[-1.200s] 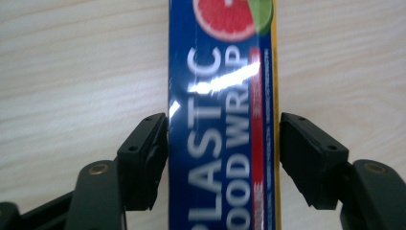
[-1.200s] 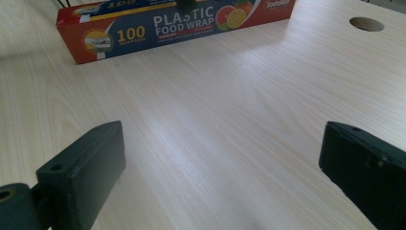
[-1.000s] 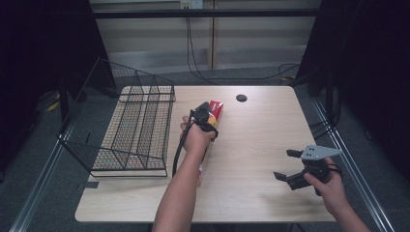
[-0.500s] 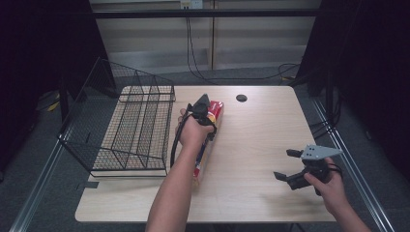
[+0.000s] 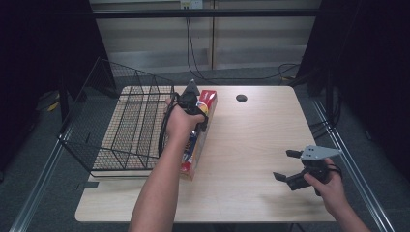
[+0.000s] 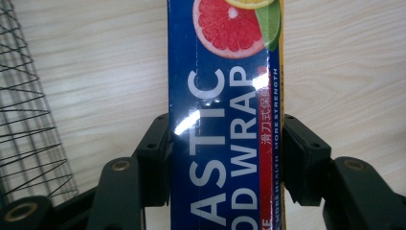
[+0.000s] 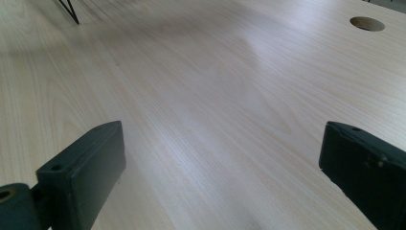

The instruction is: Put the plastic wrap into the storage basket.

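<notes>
Holding the plastic wrap box [image 6: 225,120] tight between both jaws of the left gripper [image 5: 193,108], pinched across its thin sides, with the pads pressed on each long edge. Jaws just squeezed in a bit more onto the box. Box sits at the middle-left of the table [image 5: 251,140], just right of the black wire basket [image 5: 121,125], with its far end tipped up off the wood and its near end [image 5: 189,169] low by the table. Long and thin, running from near to far, red end pointing far, blue side with the fruit picture facing up. Grabbed near the far end, so most of the length hangs back toward the person. Basket lies to the left of the box, very close, and its long side runs the same way as the box. Likely next: a short swing left, keeping the box lined up near to far so it fits in. Right gripper [image 5: 290,169] far off at the near right, jaws spread wide, holding nothing, just over bare wood. Left hand much nearer to the basket.
</notes>
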